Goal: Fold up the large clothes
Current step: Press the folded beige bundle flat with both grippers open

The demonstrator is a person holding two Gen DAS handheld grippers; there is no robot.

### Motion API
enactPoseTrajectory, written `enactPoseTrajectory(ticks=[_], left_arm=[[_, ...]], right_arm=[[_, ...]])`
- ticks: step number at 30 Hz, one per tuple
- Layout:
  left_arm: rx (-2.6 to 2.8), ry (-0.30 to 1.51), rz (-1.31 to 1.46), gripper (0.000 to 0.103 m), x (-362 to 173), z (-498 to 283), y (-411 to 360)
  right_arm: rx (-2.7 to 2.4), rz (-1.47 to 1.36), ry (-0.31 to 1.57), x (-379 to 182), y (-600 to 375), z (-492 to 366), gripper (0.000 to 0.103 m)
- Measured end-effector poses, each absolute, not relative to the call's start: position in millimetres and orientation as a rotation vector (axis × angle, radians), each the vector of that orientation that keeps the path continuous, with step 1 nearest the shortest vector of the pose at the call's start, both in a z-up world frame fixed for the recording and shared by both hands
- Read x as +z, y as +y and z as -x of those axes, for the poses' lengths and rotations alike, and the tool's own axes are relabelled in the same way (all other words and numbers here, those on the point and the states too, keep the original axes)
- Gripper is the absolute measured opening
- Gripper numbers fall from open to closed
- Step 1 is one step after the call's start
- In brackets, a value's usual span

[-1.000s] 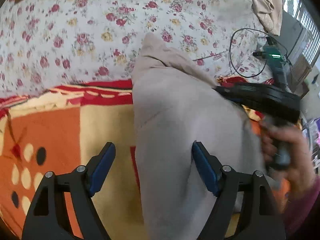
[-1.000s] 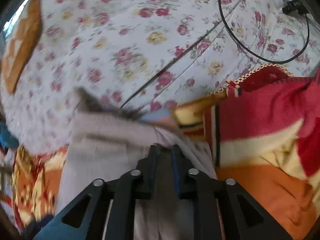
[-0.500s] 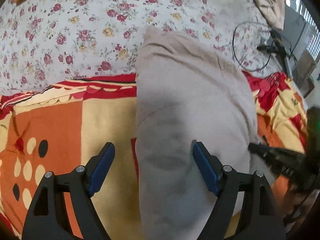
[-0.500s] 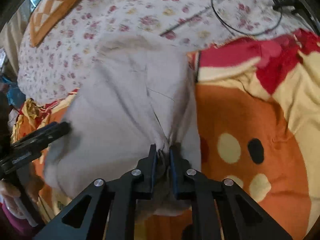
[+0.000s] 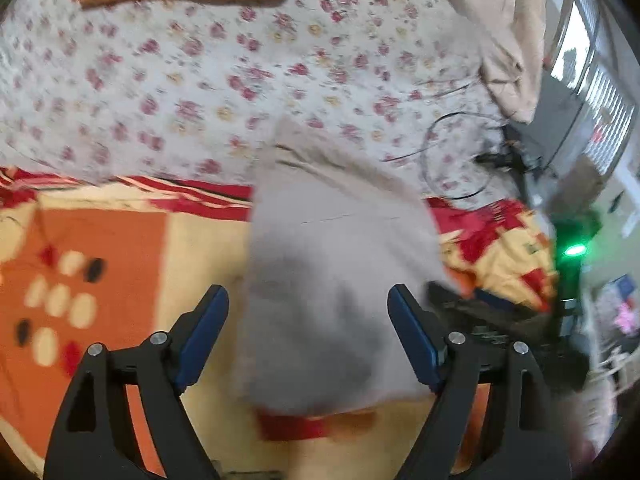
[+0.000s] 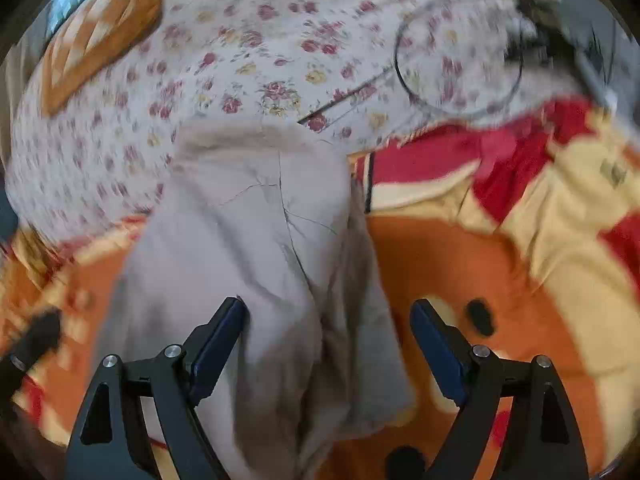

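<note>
The right tool (image 6: 324,344) has just let go, its jaws opening over the folded grey garment (image 6: 248,240) on the bed's orange blanket (image 6: 460,264), while the left tool (image 5: 308,332) hovers released, so this fold looks finished

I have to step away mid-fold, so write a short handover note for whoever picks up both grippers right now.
Left gripper: open, holding nothing, above the near end of the grey garment.
Right gripper: jaws opening; the cloth lies between them but is not pinched.
Garment: lies as a long, narrow folded strip on the orange and red blanket, its far end reaching onto the floral sheet. A black cable lies on the sheet beyond it.
Done: lengthwise fold appears laid.
Left: probably fold it across to shorten it, then smooth the creases.
</note>
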State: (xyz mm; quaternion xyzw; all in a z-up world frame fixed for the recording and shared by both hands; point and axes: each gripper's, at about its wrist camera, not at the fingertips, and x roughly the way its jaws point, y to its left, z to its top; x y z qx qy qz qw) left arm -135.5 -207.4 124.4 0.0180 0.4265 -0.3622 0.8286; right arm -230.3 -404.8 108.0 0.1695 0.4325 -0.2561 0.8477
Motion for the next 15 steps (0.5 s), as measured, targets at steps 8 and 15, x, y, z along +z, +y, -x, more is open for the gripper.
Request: enactPoseTrajectory(ticks=[8,15], left_arm=[[-0.603,0.977,-0.137,0.082,85,113,-172],[-0.619,0.996,-0.151,0.082,75,119,-166]], right_arm=[[-0.494,-0.383,0.889,117,-399,246,0.086],[-0.544,-0.387,1.030,81,-401,248,0.082]])
